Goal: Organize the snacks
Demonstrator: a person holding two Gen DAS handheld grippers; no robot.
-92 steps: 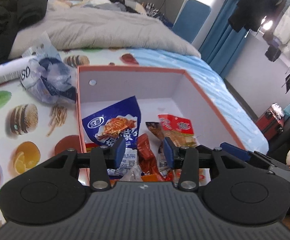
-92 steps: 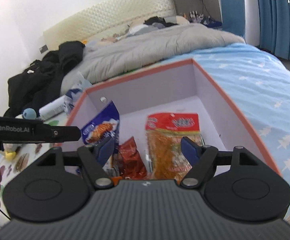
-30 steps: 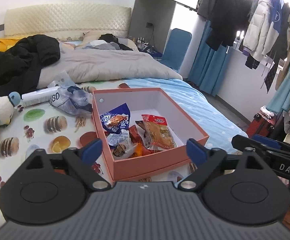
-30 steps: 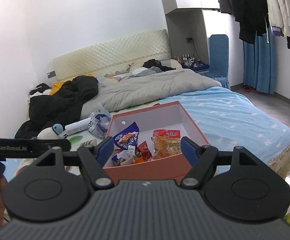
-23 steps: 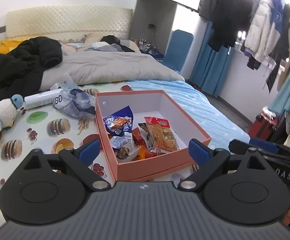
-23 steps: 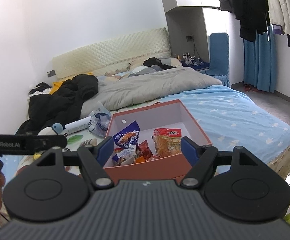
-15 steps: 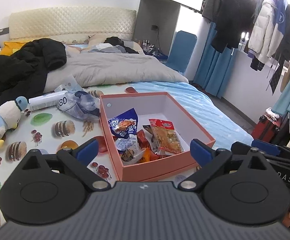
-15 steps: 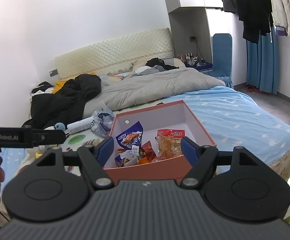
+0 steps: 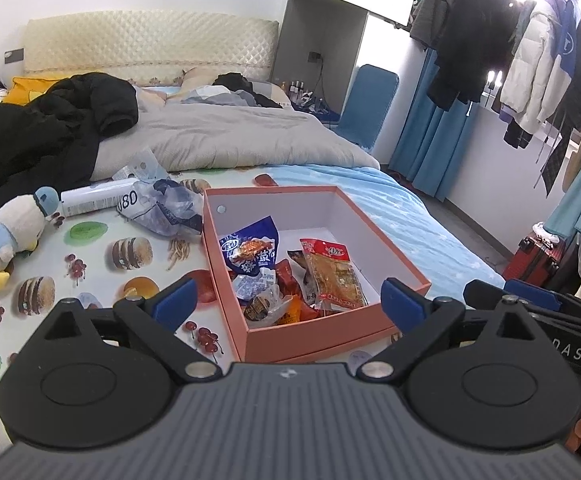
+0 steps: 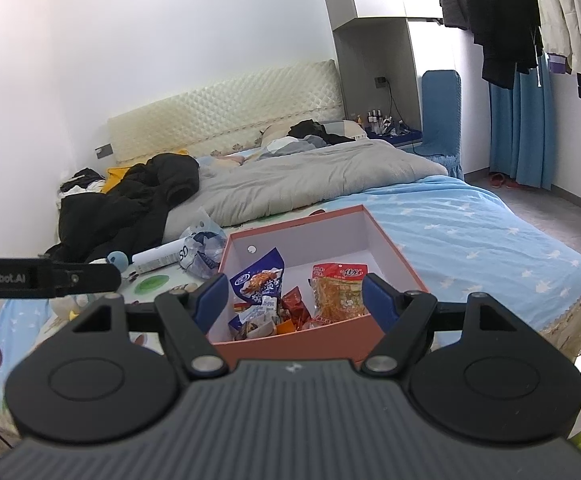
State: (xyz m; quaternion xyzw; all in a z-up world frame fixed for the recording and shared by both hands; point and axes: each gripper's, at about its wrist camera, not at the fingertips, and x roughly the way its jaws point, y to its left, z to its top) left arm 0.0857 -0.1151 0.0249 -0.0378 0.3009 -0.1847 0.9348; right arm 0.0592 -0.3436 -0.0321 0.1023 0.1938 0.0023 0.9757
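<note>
A salmon-pink open box [image 9: 226, 268] with white inner walls sits on the bed; it also shows in the right wrist view [image 10: 394, 252]. Inside lie several snack packets: a blue packet [image 9: 250, 250] leaning on the left wall, an orange-red packet [image 9: 332, 274] on the right, and small red and clear ones between them. The blue packet [image 10: 259, 278] and the orange-red packet [image 10: 338, 290] show from the right wrist too. My left gripper [image 9: 288, 306] is open and empty, held back from the box's near wall. My right gripper [image 10: 290, 300] is open and empty, also held back from the box.
A food-print sheet [image 9: 90, 264] covers the bed's near left. On it lie a crumpled plastic bag [image 9: 162, 208], a white tube [image 9: 94, 202] and a plush duck [image 9: 8, 232]. Black coats [image 9: 38, 132] and a grey duvet [image 9: 226, 136] lie behind. Clothes hang at right [image 9: 530, 64].
Both grippers have pulled back and up from inside the box, so the whole box and bed now show. The left gripper's jaws have opened wide. The snacks have stayed in the box.
</note>
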